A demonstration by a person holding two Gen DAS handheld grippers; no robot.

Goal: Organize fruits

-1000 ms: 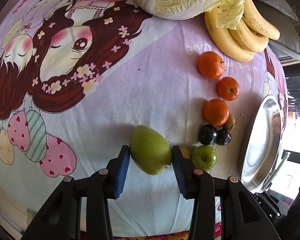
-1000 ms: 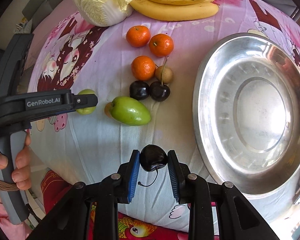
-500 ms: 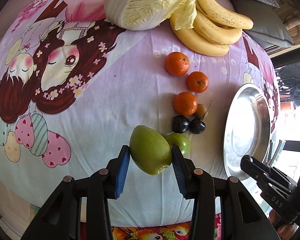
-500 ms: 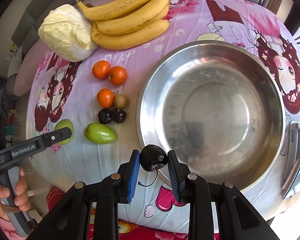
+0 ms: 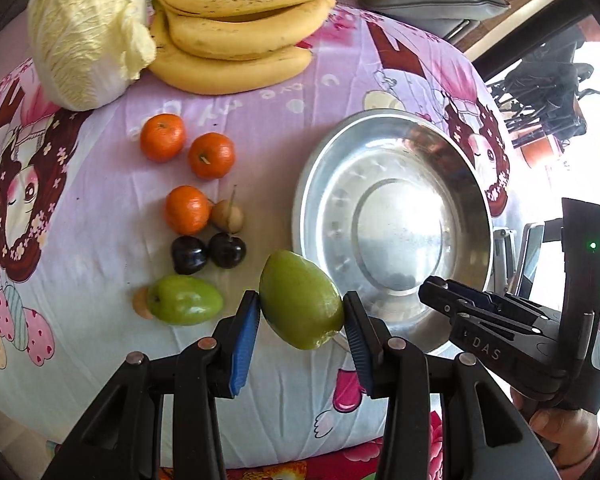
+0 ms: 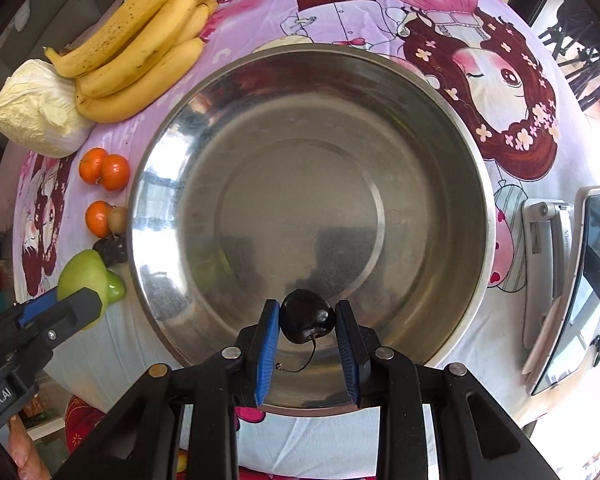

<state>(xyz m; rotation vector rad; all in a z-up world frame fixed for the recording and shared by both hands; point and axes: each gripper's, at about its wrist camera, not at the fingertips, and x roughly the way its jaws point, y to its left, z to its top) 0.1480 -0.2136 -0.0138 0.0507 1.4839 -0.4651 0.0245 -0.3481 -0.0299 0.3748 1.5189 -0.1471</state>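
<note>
A dark cherry (image 6: pixel 307 315) is clamped in the right gripper (image 6: pixel 308 344) above the near part of the steel bowl (image 6: pixel 172 152) (presumably for dropping). A green fruit (image 5: pixel 300 300) is pinched by the left gripper (image 5: pixel 300 332), left of the bowl.
</note>
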